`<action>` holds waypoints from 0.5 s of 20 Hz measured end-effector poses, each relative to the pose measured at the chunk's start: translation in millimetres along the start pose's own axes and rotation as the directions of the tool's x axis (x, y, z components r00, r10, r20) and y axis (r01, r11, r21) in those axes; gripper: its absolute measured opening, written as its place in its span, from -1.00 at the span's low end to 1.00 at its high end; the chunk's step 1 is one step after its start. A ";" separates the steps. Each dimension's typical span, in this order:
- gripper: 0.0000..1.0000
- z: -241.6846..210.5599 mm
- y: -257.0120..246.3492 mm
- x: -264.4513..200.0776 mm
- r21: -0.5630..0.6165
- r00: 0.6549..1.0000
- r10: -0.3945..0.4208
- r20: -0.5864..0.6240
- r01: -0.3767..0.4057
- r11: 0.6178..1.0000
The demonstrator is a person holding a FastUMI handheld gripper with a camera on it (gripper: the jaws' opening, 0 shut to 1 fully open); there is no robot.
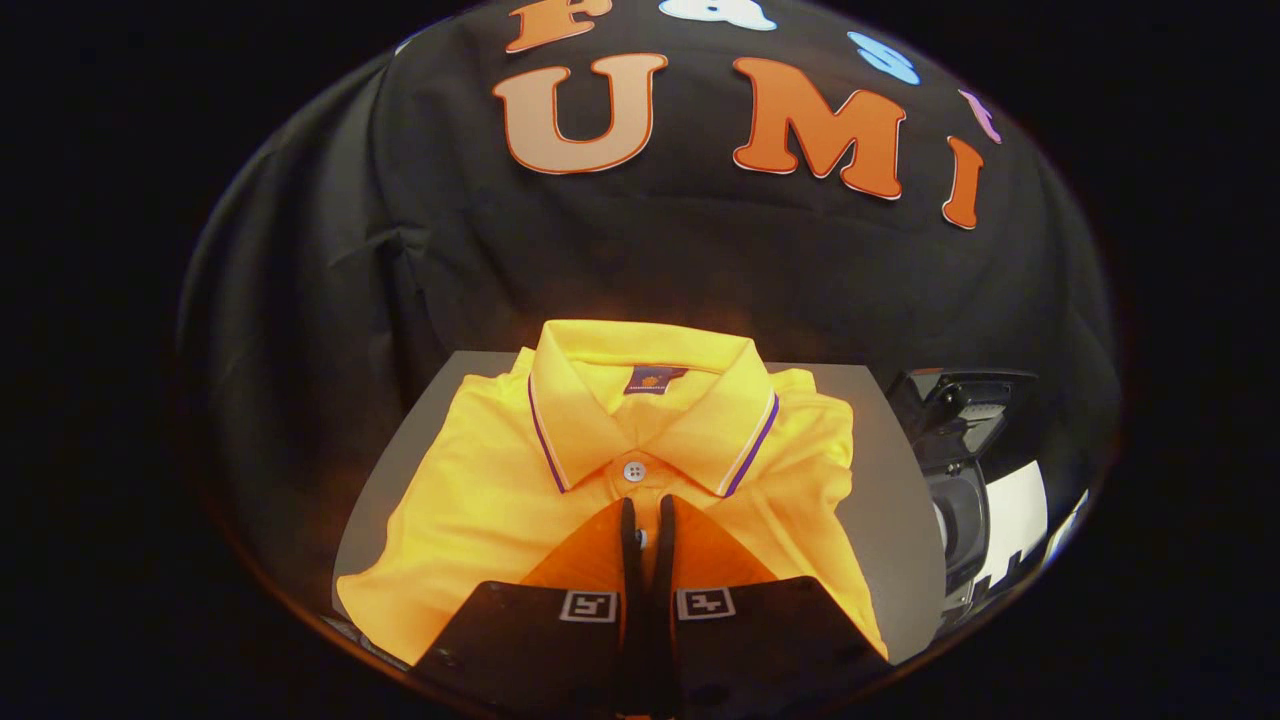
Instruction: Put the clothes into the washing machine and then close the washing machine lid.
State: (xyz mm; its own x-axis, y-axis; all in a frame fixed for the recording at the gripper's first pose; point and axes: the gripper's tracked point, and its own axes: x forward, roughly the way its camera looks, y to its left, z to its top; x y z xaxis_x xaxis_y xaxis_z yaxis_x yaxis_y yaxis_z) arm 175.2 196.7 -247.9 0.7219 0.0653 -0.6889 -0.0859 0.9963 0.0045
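Gripper view: gripper (648,515) fingers drawn almost together, only a thin slit between the tips. They sit low over the front placket of the yellow polo shirt (500,490); a button shows in the slit. Cannot tell whether cloth is actually pinched between the fingers or whether they rest closed on top of it.

Just ahead of the fingertips: the top button and the collar with its purple and white edging, neck label beyond that. Shirt is neatly folded and lies flat, spreading to both sides of the fingers. No fold looks lifted or bunched.

Under the shirt: grey table (880,480), bare along its right side and at the far corners.

Off to the right of the fingers, beyond the table edge: washing machine (965,480), dark body with white panel. Its lid (950,400) appears raised, opening exposed, though detail there is distorted and I would not swear to it.

Beyond everything: black cloth wall.

Progress, judged: early stage. Shirt not yet off the table, nothing loaded that I can see, lid not closed. Remaining: secure grip, lift, carry right to the machine, drop in, release, then push lid down.
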 end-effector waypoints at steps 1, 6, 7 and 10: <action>-0.83 1.3 -0.3 -0.4 0.002 1.000 0.008 -0.003 -0.008 1.000; -0.83 25.0 -5.4 -22.0 0.055 0.995 0.049 0.084 -0.053 0.997; -0.83 30.5 -5.3 -31.1 0.057 0.994 0.052 0.099 -0.058 0.997; -0.84 54.1 -10.7 -57.9 0.057 0.987 0.055 0.154 -0.064 0.996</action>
State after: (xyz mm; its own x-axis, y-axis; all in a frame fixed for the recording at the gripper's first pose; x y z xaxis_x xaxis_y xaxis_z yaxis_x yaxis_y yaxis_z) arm 171.4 185.3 -168.8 0.8131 0.1276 -0.5679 -0.0929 0.9916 0.0897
